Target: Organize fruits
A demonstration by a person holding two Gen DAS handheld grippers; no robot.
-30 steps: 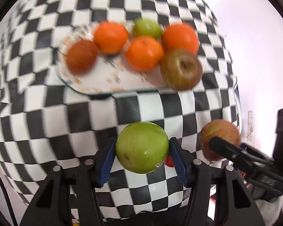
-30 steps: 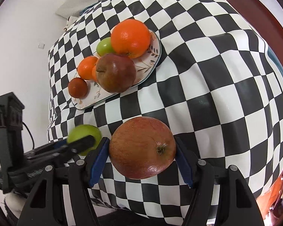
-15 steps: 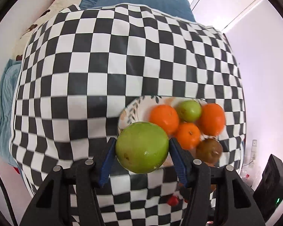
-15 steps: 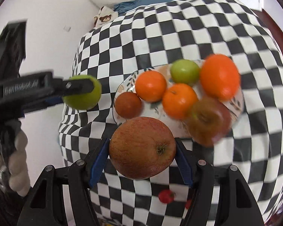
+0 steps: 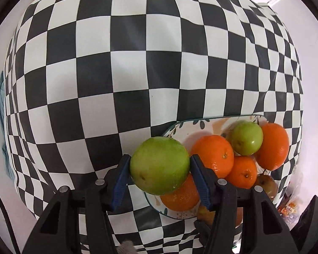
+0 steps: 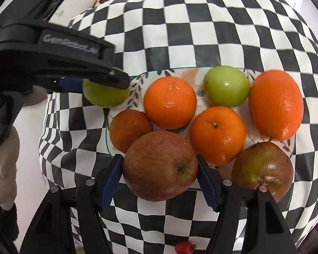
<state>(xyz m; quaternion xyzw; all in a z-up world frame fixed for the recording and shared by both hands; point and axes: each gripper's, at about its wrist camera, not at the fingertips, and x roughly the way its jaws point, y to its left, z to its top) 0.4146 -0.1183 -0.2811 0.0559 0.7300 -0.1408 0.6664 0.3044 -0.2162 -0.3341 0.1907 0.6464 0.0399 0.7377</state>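
Black-and-white checkered cloth point(image 5: 137, 67) is seen matt and slightly wrinkled. White leaf-patterned ceramic plate point(image 6: 137, 82) looks glazed and smooth. Round orange citrus fruits point(image 6: 170, 101) show glossy, pitted skin. Large green apple point(image 5: 160, 165) is smooth, faintly waxy; red-brown apple point(image 6: 160, 166) is duller and speckled. Gripper frames appear as matt black plastic, with ribbed blue pads point(image 6: 108, 185).

Both wrist cameras are looking forward along their 2 fingers, angled down at the checkered cloth point(image 5: 137, 67). The left one is facing across the cloth, with the plate point(image 5: 203, 127) low at its right; the right one is sitting closer (plate point(image 6: 137, 80) filling mid-frame). Both are sharing the plate's fruit.
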